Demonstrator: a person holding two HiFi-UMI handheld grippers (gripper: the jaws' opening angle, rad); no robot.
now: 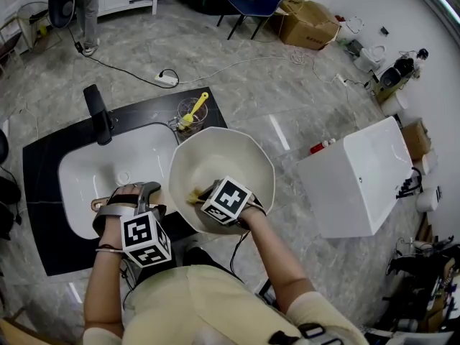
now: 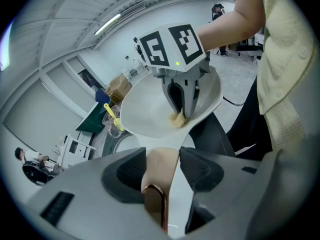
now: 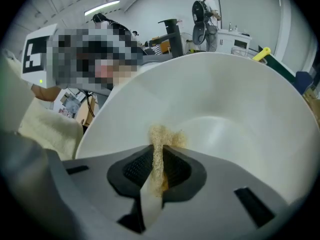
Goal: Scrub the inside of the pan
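Note:
A white pan (image 1: pixel 230 157) is held tilted over the counter's front edge. Its pale handle (image 2: pixel 161 166) with a copper-coloured end sits between the jaws of my left gripper (image 1: pixel 135 195), which is shut on it. My right gripper (image 1: pixel 203 193) reaches into the pan from the near side, shut on a small yellowish scrub pad (image 3: pixel 162 137). The pad presses against the pan's inner wall (image 3: pixel 225 99) near the rim. In the left gripper view the right gripper (image 2: pixel 181 105) and the pad (image 2: pixel 176 119) show inside the pan's bowl (image 2: pixel 145 111).
A white sink basin (image 1: pixel 90 171) with a black faucet (image 1: pixel 98 113) is set in a black counter (image 1: pixel 39 214). A glass cup holding a yellow brush (image 1: pixel 191 111) stands behind the pan. A white box-shaped unit (image 1: pixel 359 178) stands at the right. Cables cross the floor.

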